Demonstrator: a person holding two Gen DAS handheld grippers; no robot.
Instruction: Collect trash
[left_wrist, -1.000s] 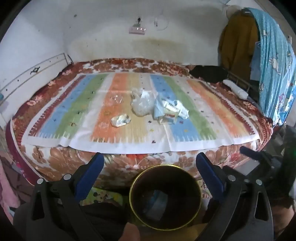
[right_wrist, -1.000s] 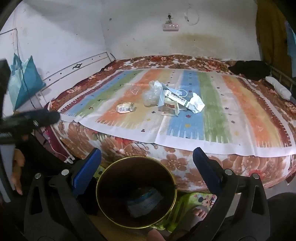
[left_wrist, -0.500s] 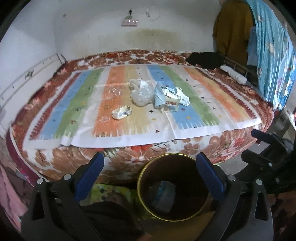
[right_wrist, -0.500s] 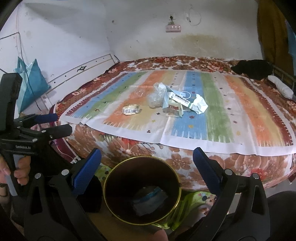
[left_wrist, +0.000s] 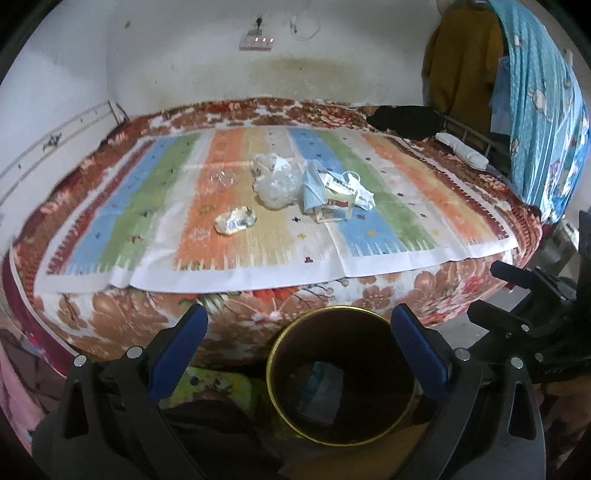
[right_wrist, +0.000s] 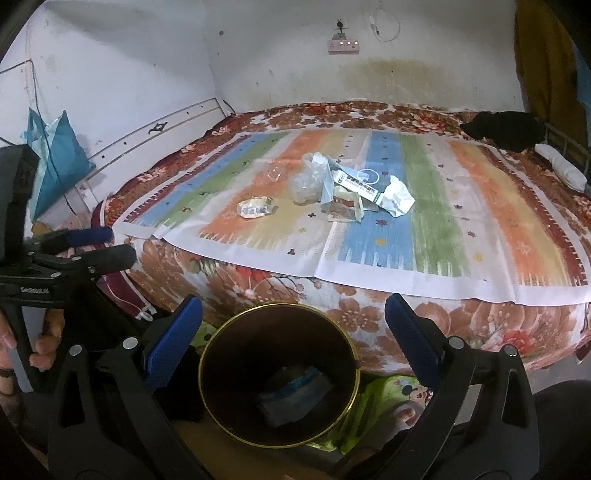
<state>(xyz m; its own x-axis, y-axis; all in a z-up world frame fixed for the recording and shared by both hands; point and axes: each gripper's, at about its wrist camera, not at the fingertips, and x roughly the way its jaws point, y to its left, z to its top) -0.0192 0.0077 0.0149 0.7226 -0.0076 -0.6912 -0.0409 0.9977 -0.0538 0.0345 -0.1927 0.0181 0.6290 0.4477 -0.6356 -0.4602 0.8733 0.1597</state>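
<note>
A dark round bin with a gold rim (left_wrist: 343, 376) (right_wrist: 279, 373) stands on the floor in front of the bed, with a blue-white wrapper at its bottom. On the striped mat lie a crumpled foil wrapper (left_wrist: 235, 220) (right_wrist: 255, 207), a clear plastic bag (left_wrist: 277, 180) (right_wrist: 307, 181), a blue face mask with cartons (left_wrist: 328, 192) (right_wrist: 351, 192) and crumpled white paper (right_wrist: 398, 199). My left gripper (left_wrist: 299, 332) is open and empty above the bin. My right gripper (right_wrist: 293, 321) is open and empty above the bin. Each also shows in the other's view, the left (right_wrist: 92, 245) and the right (left_wrist: 517, 291).
The bed (left_wrist: 110, 314) with a floral blanket fills the room up to the white walls. A black cloth (left_wrist: 402, 118) and a white roll (left_wrist: 461, 151) lie at its far right. Blue and mustard fabrics (left_wrist: 535, 110) hang on the right. A teal bag (right_wrist: 55, 158) hangs on the left.
Both grippers have drifted a little, so the bin sits further right in the left view and the bed looks nearer. The trash on the bed has not moved.
</note>
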